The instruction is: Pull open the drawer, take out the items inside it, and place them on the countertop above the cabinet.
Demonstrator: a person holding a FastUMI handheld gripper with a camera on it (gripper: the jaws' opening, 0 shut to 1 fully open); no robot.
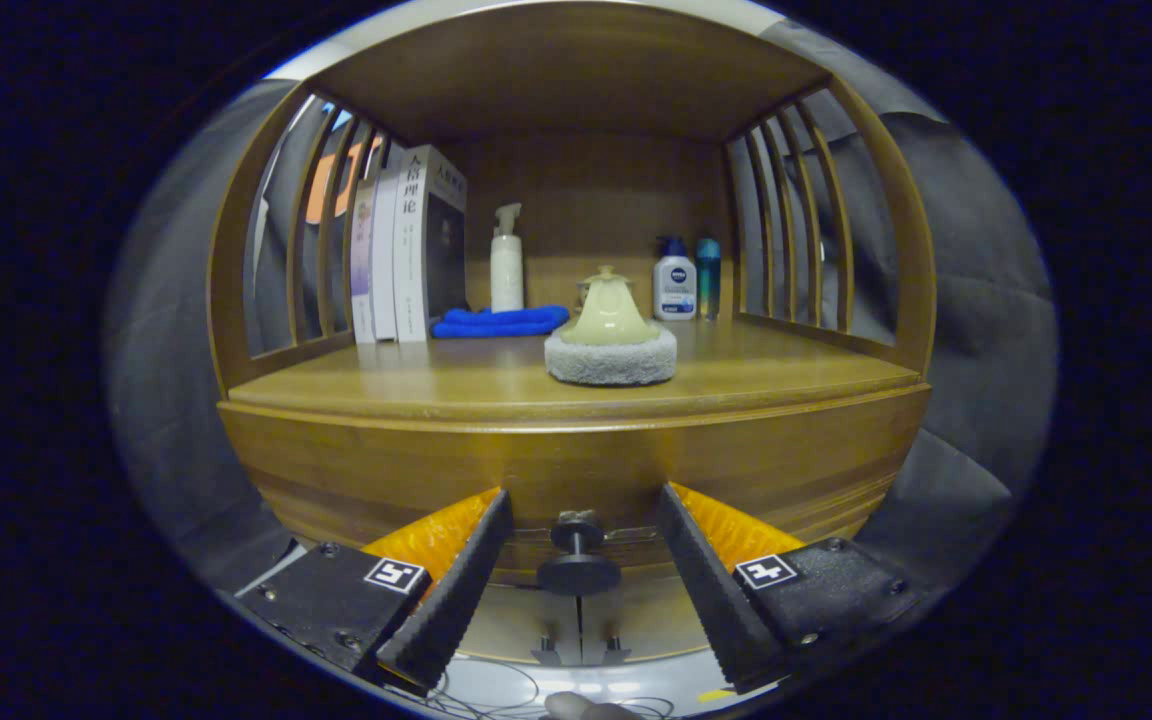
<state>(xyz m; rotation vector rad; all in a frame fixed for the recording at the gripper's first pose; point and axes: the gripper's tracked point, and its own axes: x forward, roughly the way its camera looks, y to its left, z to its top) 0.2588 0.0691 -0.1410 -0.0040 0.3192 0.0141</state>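
Note:
A wooden cabinet faces me, its drawer front (386, 480) closed below the countertop (456, 385). A dark round drawer knob (578, 560) sticks out toward me, right between my two fingers. My gripper (581, 515) is open, one finger on each side of the knob with a gap on both sides, touching nothing. What is inside the drawer is hidden.
On the countertop stand a pale bell-shaped brush on a grey fuzzy pad (611, 345), upright books (411, 245), a folded blue cloth (501, 321), a white pump bottle (506, 262), a white-and-blue bottle (674, 280) and a teal bottle (708, 275). Slatted wooden sides (796, 220) enclose the shelf.

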